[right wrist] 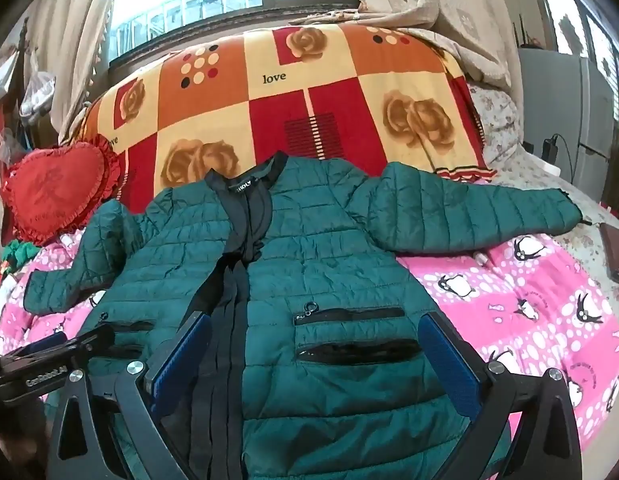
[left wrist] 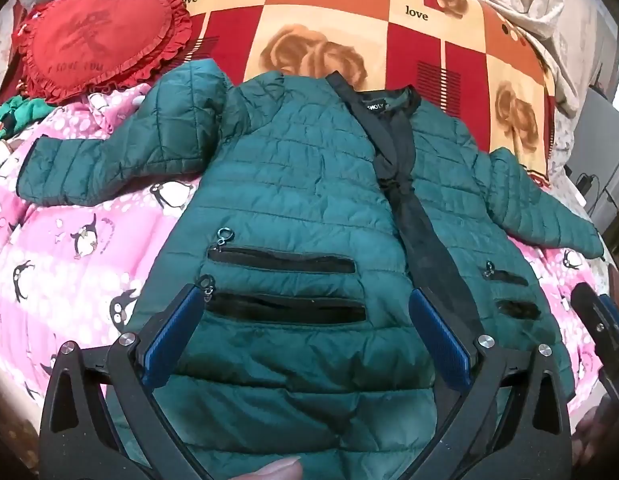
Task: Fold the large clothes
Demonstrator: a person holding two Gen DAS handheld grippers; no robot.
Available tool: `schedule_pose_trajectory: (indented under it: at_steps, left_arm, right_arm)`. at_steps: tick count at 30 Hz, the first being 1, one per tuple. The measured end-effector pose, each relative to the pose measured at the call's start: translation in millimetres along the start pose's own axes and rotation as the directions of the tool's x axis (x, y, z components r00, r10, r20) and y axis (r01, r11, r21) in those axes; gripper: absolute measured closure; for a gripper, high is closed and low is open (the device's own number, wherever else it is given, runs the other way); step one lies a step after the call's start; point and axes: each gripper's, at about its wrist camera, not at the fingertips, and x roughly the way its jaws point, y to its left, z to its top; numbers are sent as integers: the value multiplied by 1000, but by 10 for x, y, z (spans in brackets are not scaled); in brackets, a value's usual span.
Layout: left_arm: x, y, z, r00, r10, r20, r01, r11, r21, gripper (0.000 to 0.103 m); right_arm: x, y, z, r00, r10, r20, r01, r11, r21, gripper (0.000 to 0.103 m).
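Observation:
A dark green quilted jacket (left wrist: 293, 184) lies front up on the bed, both sleeves spread out, black zipper placket down its middle. It also shows in the right wrist view (right wrist: 333, 248). My left gripper (left wrist: 309, 300) is open, held just above the jacket's left front panel near the two black pocket zippers (left wrist: 285, 284). My right gripper (right wrist: 317, 328) is open above the jacket's right front panel and placket, empty. Each gripper shows at the edge of the other's view: the right gripper (left wrist: 601, 320) and the left gripper (right wrist: 57, 356).
A pink penguin blanket (left wrist: 69, 240) covers the bed under the jacket. A red heart pillow (left wrist: 93, 40) lies at the far left. An orange and red rose blanket (right wrist: 309, 92) is piled behind, under a window. A dark flat object (right wrist: 615, 252) lies at the right edge.

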Motion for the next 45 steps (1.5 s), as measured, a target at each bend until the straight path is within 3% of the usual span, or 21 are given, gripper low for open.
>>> schedule_pose_trajectory:
  at_steps: [6,11,20,27,33,38,45]
  left_arm:
    - [101,-99,16,999,27,-17,-27,1000,13,0]
    - [21,-173,149,999,40,19,-41,999,32,0]
    - [-102,-176,301,999,20,44,-19,1000,-11,0]
    - [-43,-198,318,998,28,50,-29,1000,2,0]
    - [-55,-159,381,995,-43,90,44,999,-5,0]
    - [21,-179,397,992,-120,45,120,993,-4,0]
    - [88,-204,391,986,-159,42,160,987,-18,0]
  right_arm:
    - [-154,7,-65,999,-7,53,10,998,-55,1]
    - [-262,-177,40,995,-1,95,4,999,-34,1]
    - [-285,-375,109,997,19,77,-22,999,29,1]
    - [-343,-418,104,997,1,78,1,1000,-20,1]
    - [-353,-609,81,997,-7,77,7,1000,4,1]
    - [-366,-758,51,997,-28,73,27,1000,12,1]
    - [-456,-815,18,994,-21,108,22,1000,-4,1]
